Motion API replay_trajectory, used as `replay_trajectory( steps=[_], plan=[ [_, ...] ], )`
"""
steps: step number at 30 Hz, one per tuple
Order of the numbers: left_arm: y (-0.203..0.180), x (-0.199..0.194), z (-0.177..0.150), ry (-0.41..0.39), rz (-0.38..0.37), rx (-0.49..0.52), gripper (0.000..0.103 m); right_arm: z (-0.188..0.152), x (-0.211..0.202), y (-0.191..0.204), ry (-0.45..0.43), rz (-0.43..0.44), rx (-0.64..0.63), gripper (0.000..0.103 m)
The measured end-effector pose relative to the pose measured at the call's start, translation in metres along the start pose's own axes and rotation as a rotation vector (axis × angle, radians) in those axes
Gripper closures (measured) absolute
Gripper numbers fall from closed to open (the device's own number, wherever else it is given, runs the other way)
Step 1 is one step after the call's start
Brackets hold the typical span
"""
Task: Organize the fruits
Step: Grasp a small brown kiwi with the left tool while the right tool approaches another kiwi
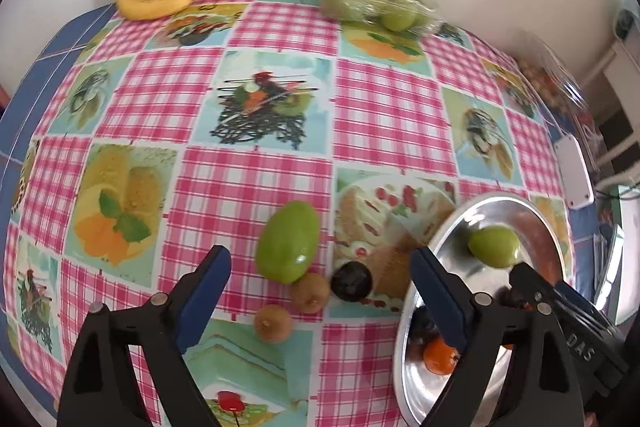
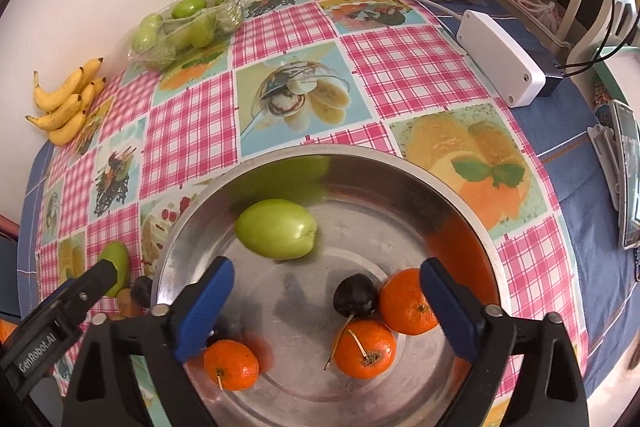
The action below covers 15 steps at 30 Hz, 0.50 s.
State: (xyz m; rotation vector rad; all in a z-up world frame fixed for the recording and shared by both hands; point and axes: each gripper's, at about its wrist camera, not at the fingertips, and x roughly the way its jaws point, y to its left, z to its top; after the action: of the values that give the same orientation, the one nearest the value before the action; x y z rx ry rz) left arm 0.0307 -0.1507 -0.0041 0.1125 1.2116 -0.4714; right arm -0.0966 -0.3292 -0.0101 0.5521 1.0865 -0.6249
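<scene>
Fruits are sitting in the steel bowl (image 2: 460,187): a green fruit (image 2: 276,234) at ten o'clock, oranges (image 2: 408,301) at five. Both the right gripper (image 2: 326,301) and the left gripper (image 1: 320,291) are hanging spread wide, gripping nothing.

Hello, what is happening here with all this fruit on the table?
A person is sorting fruit into a metal bowl with two hand-held grippers. The right gripper hangs open over the bowl, which holds a green fruit, three oranges and a dark plum. The left gripper is open above a second green fruit, two kiwis and another plum, all on the tablecloth.
</scene>
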Motion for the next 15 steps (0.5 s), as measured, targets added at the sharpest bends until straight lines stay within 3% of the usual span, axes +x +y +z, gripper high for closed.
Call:
replay_trajectory(
  steps=[5, 15],
  plan=[
    [0.01, 0.001, 0.002, -0.014, 0.04, -0.028, 0.005, 0.001, 0.0, 0.0, -0.001, 0.001, -0.014, 0.0],
    [0.039, -0.005, 0.003, -0.054, 0.042, -0.084, 0.005, -0.004, -0.005, 0.012, -0.015, 0.053, -0.044, 0.0]
  ],
)
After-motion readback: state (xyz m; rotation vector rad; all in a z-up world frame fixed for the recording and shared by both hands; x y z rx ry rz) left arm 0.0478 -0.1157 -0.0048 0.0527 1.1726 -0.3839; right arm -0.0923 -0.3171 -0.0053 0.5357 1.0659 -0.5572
